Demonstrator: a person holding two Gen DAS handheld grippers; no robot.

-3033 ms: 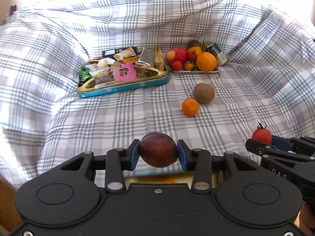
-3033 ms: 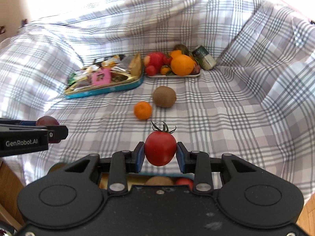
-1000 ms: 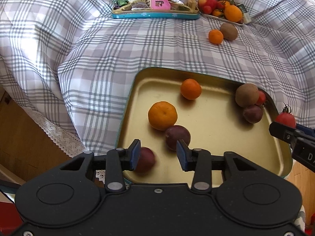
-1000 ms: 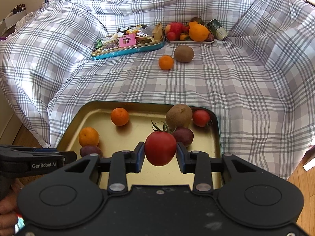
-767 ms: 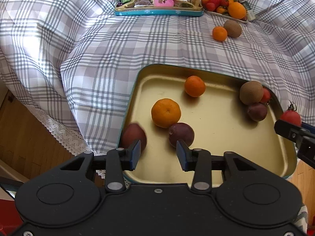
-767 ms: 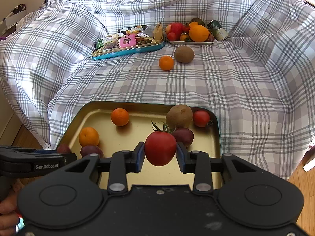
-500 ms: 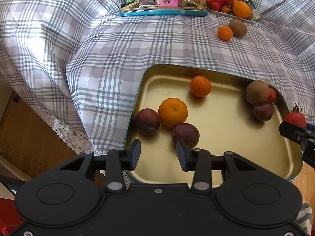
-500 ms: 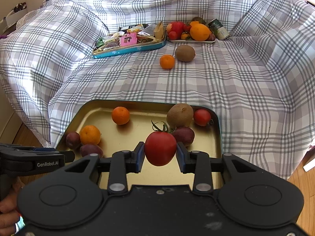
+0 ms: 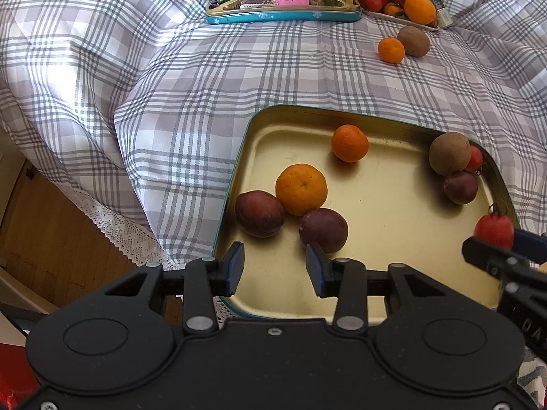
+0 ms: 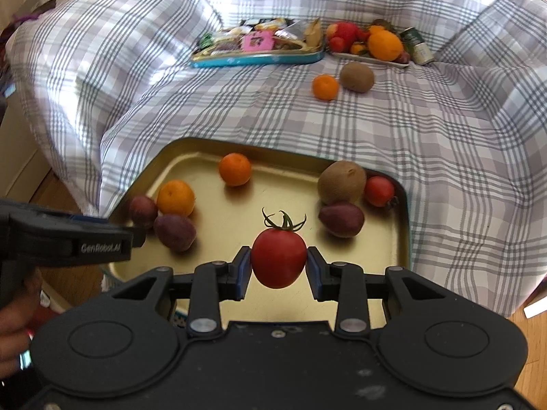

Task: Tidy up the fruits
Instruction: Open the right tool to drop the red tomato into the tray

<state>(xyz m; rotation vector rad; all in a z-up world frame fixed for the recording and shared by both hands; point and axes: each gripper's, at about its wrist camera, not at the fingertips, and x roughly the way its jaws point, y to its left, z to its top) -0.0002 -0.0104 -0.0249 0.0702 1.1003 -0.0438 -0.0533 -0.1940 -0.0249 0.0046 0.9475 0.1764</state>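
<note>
Seven fruits lie in the tray (image 9: 239,184); left tongs (image 9: 275,270) released, right tongs (image 10: 277,270) grasping a tomato (image 10: 278,258), mandarin (image 10: 324,86) and kiwi (image 10: 356,76) left on the sheet

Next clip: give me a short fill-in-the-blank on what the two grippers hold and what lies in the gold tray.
1. The right gripper is shut on a red ____.
2. The left gripper is open and holds ____.
3. In the gold tray lie two mandarins, three dark purple fruits, a small tomato and one brown ____.
4. On the checked cloth, a loose mandarin lies beside a ____.

Missing words: tomato; nothing; kiwi; kiwi
</note>
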